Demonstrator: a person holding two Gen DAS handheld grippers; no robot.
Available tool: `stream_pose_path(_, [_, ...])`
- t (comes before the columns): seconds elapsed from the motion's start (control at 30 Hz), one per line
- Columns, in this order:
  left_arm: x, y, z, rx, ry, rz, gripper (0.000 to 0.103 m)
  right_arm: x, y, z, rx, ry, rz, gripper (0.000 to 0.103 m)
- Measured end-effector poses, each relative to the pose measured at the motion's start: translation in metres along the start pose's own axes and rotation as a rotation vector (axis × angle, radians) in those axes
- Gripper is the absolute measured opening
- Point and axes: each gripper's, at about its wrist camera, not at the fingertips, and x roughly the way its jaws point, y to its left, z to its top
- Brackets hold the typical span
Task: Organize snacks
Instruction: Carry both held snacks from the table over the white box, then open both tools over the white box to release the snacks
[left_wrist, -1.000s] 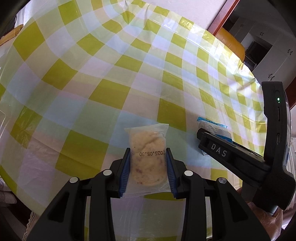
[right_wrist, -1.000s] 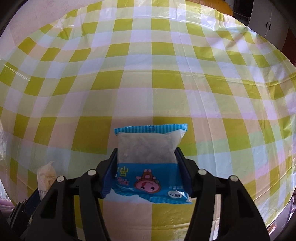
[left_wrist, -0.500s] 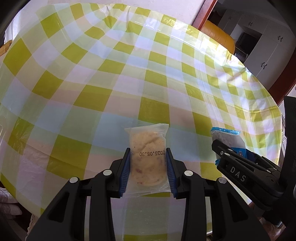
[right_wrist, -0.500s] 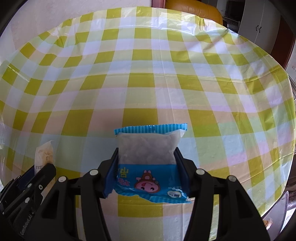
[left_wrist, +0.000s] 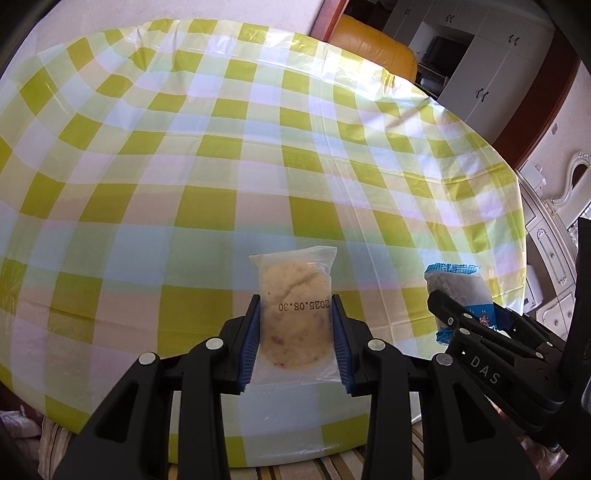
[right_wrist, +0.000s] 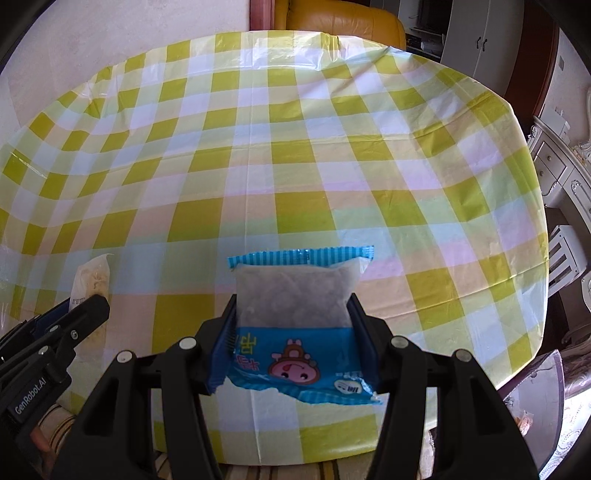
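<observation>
Both packets now hang over the near edge of the bench (left_wrist: 207, 155), where a second ago they were carried farther in over the checked cloth; both hands have drawn back towards the person and risen a little. To me that reads as a carry between places, with neither snack set down yet.

On the left, the left gripper (left_wrist: 294, 334) has its blue fingers (left_wrist: 250, 343) clamped on the sides of the clear cookie packet (left_wrist: 293, 314), date stamp facing up, held clear of the cloth. That grip looks the same as before.

On the right, the right gripper (right_wrist: 292, 341) has its fingers (right_wrist: 221, 350) pressed against the blue snack bag (right_wrist: 295, 321), which puffs out above them with its striped seal upward. The two grippers are just beside each other, the right one nearer the bench's right edge.

No tray, box or other place for the snacks shows anywhere, so I cannot tell where they are bound. The bare cloth fills both views. The hands themselves are hidden behind the black frames, and the lower edge of each packet is cut off by the fingers. Whatever lies below the near edge is only a striped blur.
</observation>
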Motion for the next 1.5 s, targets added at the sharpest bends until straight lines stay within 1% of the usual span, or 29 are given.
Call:
stream_pose_path(0.5, [-0.001,-0.090,-0.024,0.162,0.061,-0.109,0.035,-0.033,-0.094,-0.040,0.114,-0.004,-0.072,0.056])
stream_pose_path(0.7, [0.003,-0.135,-0.038,0.234,0.112,-0.192,0.035,-0.046,-0.132,-0.056,0.165,-0.007,-0.114,0.056])
stream_pose_path(0.9, [0.013,-0.193,-0.058,0.315,0.191,-0.293,0.035,-0.054,-0.181,-0.082,0.232,0.012,-0.175,0.056])
stream_pose_path(0.97, [0.017,-0.211,-0.066,0.334,0.230,-0.337,0.035,-0.056,-0.202,-0.093,0.260,0.023,-0.203,0.056])
stream_pose_path(1.03, [0.023,-0.229,-0.073,0.357,0.266,-0.363,0.035,-0.058,-0.223,-0.106,0.290,0.036,-0.230,0.056])
stream_pose_path(1.27, [0.041,-0.285,-0.107,0.469,0.386,-0.393,0.035,-0.062,-0.282,-0.149,0.382,0.081,-0.307,0.056])
stream_pose_path(1.4, [0.049,-0.304,-0.122,0.509,0.449,-0.395,0.035,-0.061,-0.301,-0.170,0.416,0.111,-0.331,0.056])
stream_pose_path(1.5, [0.054,-0.310,-0.130,0.528,0.481,-0.383,0.036,-0.061,-0.310,-0.182,0.436,0.126,-0.346,0.056])
